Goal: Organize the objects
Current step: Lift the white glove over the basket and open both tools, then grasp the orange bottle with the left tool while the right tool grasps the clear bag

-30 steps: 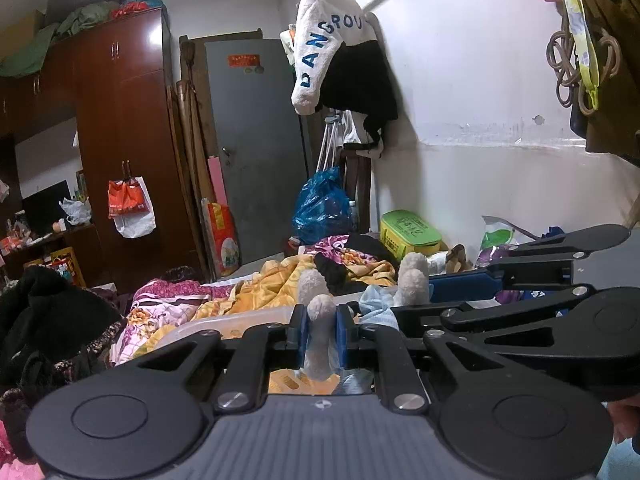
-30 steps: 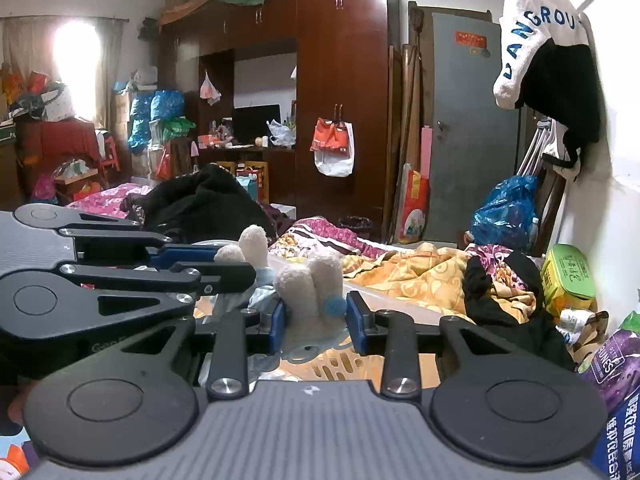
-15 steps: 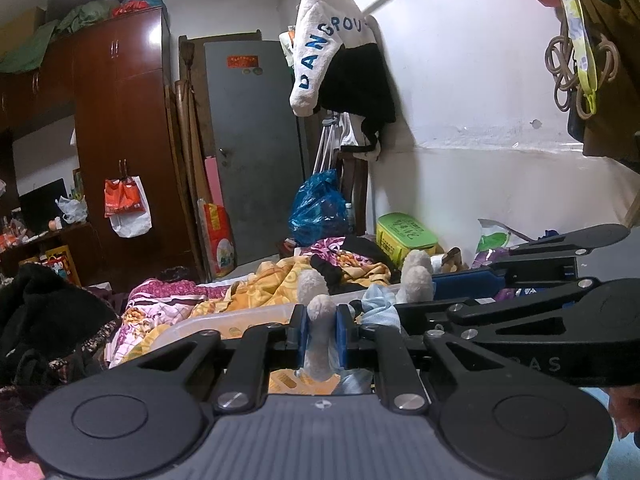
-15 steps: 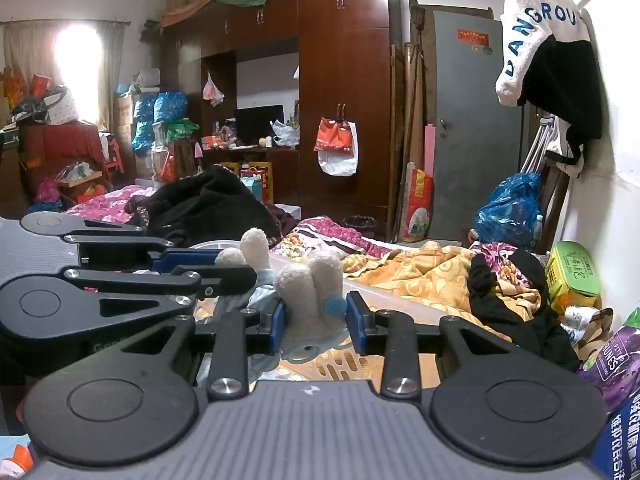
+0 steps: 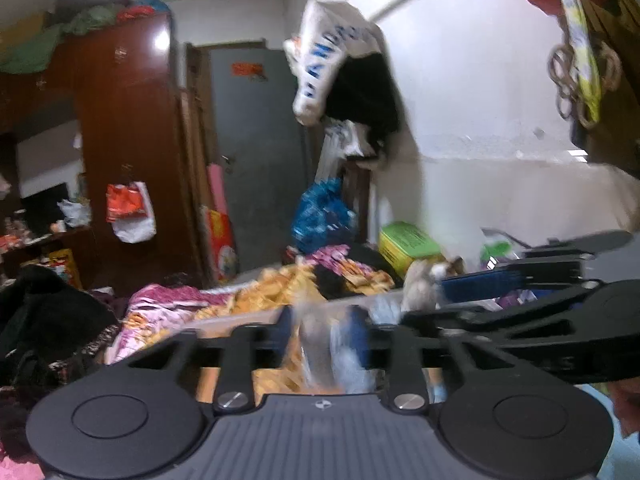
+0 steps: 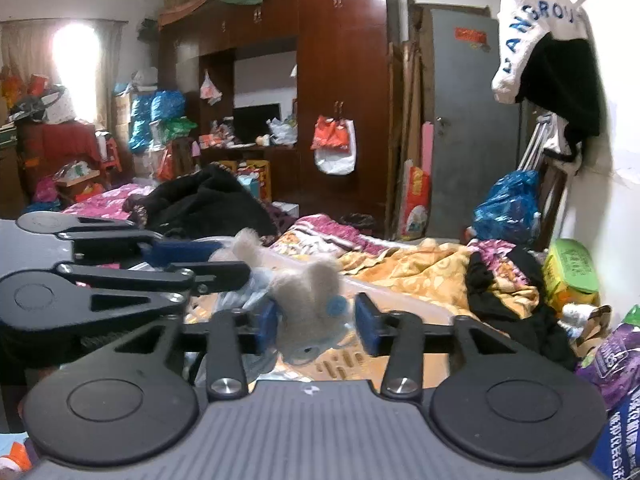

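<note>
Looking down my right tool [image 6: 316,322], its blue pads are spread wide around the fuzzy grey-white plush toy [image 6: 308,300], not squeezing it. My left tool [image 5: 326,336] is a blurry mess, can't tell its grip. Both hover over the clear plastic bin [image 6: 400,300] on the bed with the orange blanket [image 6: 420,268].

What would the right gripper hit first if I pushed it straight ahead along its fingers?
The fluffy plush toy, already between the right gripper's open fingers. Beyond it lies the clear plastic bin's rim, then the orange quilt on the bed, though depth past the toy is hard to judge.
</note>
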